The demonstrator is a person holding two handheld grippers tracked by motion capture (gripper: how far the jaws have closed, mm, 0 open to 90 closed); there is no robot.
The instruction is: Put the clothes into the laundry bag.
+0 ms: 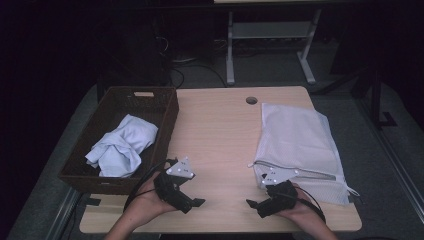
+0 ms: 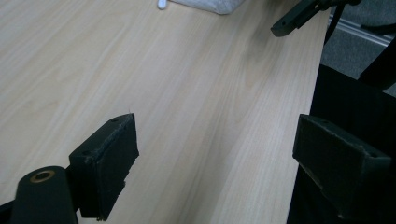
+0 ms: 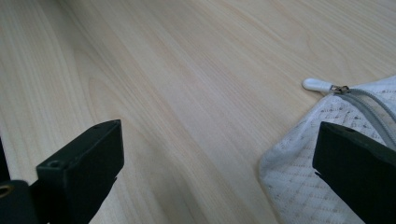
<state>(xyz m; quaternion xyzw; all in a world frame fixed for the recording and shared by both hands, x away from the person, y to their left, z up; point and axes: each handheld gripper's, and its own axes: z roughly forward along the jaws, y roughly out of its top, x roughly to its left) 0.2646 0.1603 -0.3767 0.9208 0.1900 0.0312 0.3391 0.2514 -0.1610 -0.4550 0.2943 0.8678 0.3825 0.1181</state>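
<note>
1. At lower centre of the high view we hold the left gripper (image 1: 199, 202) and right gripper (image 1: 251, 203) wide open, both empty.
2. Lower right, the mesh bag (image 1: 295, 145) lies flat beside our right gripper.
3. We judge it light and floppy; the zipper tab (image 3: 316, 84) looks like the best hold.

— What's the room like from where you stand?
— Dim. A light wooden table (image 1: 220, 125) with a round cable hole (image 1: 251, 100) stands on grey carpet floor (image 1: 380, 150).
— And behind it?
— A white metal desk frame (image 1: 270, 45), black cables (image 1: 195, 67) trailing on the floor, darkness beyond.
</note>
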